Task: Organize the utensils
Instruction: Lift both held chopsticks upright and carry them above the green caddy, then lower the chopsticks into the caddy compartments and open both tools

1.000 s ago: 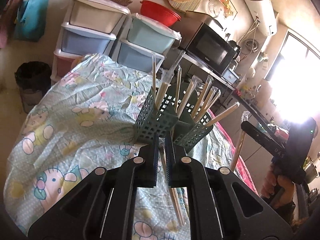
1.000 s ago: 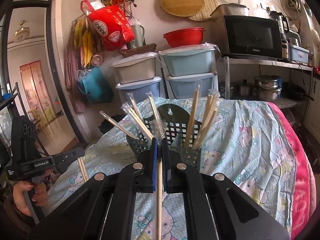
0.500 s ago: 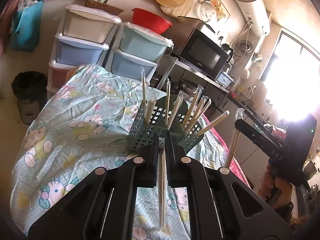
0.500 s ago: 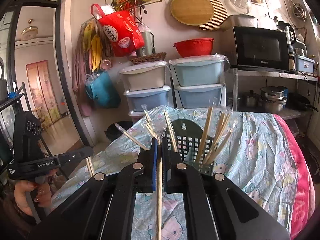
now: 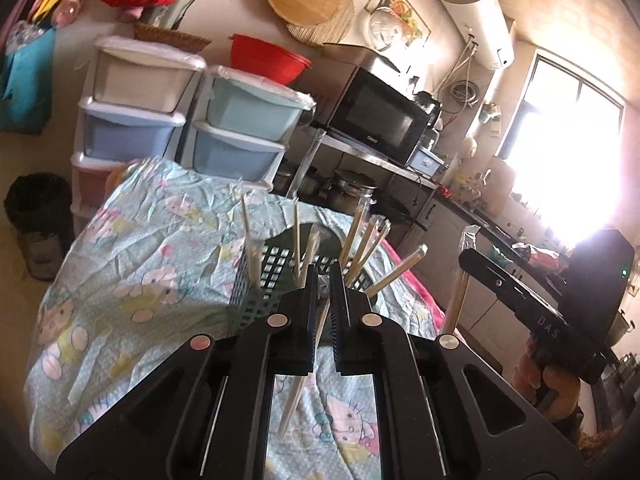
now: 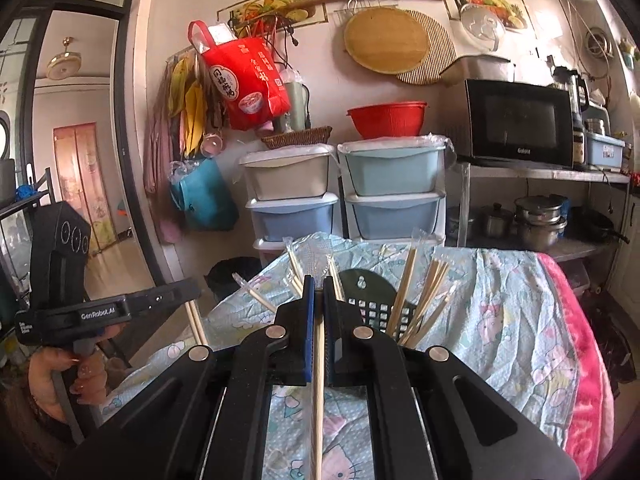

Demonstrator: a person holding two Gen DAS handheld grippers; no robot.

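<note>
A dark green perforated utensil basket stands on the Hello Kitty cloth and holds several wrapped chopstick pairs upright. My left gripper is shut on a wrapped chopstick pair, raised near the basket's front. My right gripper is shut on another wrapped chopstick pair, also raised before the basket. The right gripper also shows in the left wrist view, right of the basket. The left gripper also shows in the right wrist view, at the left.
The table wears a light blue cartoon cloth with a pink blanket on its right edge. Stacked plastic drawers, a microwave on a shelf and a black bin stand behind.
Both grippers have risen with their chopsticks, so the basket sits lower in both views. The left gripper's chopsticks now tilt to the lower left.
</note>
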